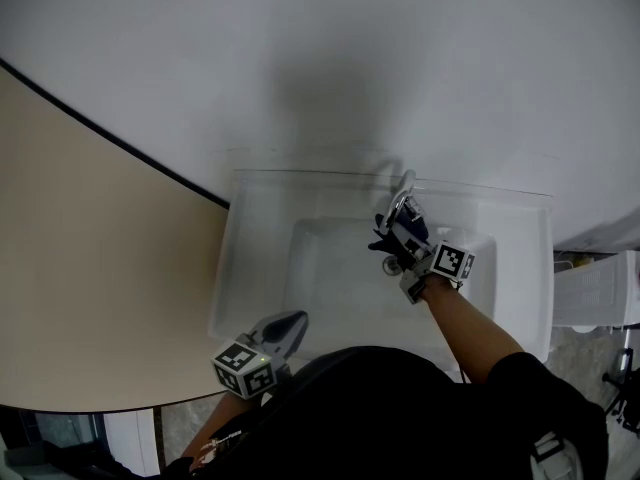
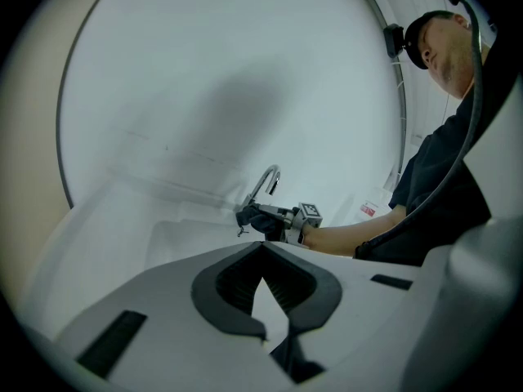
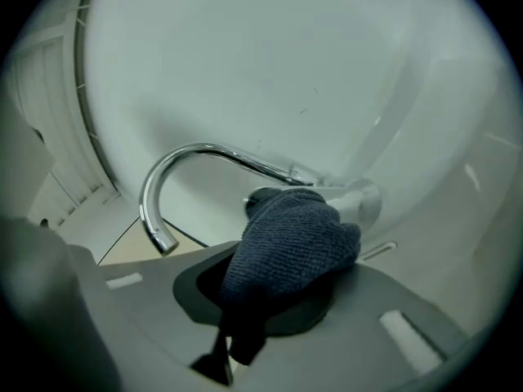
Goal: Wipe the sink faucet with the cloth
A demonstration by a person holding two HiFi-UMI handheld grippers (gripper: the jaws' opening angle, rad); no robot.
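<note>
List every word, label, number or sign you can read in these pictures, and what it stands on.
No readable words or numbers anywhere.
Red-and-white label behind the person's arm: too small to read.
Left marker cube on the left hand-held gripper: square pattern only, no letters.
Right marker cube on the right hand-held gripper: the same.

White wall (image 1: 330, 48) ahead of the left jaws, beige surface (image 1: 90, 268) with dark curved edge (image 1: 110, 133) left of the left jaws, white slatted bin (image 1: 595, 290) right of the right jaws, speckled floor (image 1: 590, 358) beside it
</note>
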